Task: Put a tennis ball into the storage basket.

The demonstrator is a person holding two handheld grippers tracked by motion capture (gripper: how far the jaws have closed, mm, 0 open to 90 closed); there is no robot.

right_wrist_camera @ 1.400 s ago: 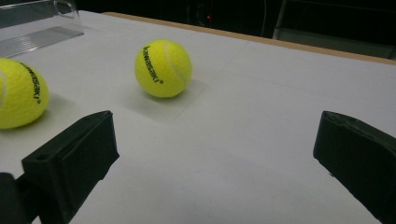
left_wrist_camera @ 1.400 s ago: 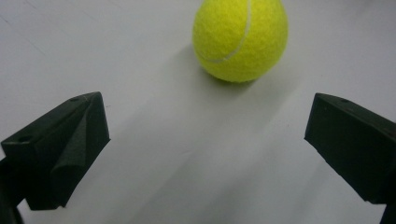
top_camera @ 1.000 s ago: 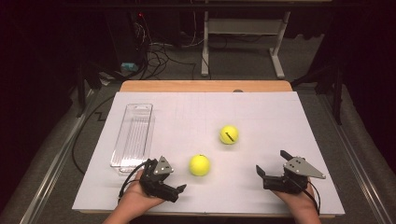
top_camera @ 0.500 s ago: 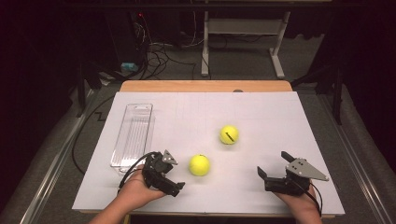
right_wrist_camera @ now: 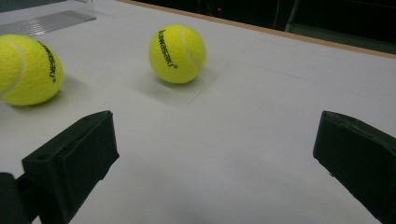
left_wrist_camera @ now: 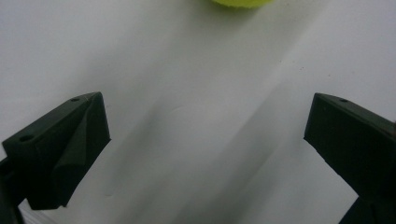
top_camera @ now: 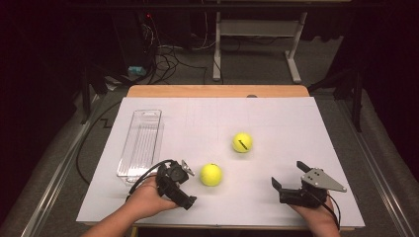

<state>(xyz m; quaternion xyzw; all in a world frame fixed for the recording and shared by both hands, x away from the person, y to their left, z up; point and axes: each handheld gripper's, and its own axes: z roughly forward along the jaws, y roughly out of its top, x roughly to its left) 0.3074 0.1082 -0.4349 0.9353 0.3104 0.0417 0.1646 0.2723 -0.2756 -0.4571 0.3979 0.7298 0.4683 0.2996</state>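
Since a second ago the left gripper (top_camera: 184, 185) has turned toward the near ball (top_camera: 211, 174), which lies just ahead of its wide-apart jaws, beside the clear tray (top_camera: 141, 143) on the bench (top_camera: 276, 118). Farther right, the right gripper (top_camera: 288, 181), jaws also apart, sits well off.

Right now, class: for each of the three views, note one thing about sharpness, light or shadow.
High view: bright white table, dark surroundings. Left gripper view: ball cropped at the top edge, soft; left claw casts broad faint shadows. Right gripper view: printing on both balls legible; right claw slightly blurred.
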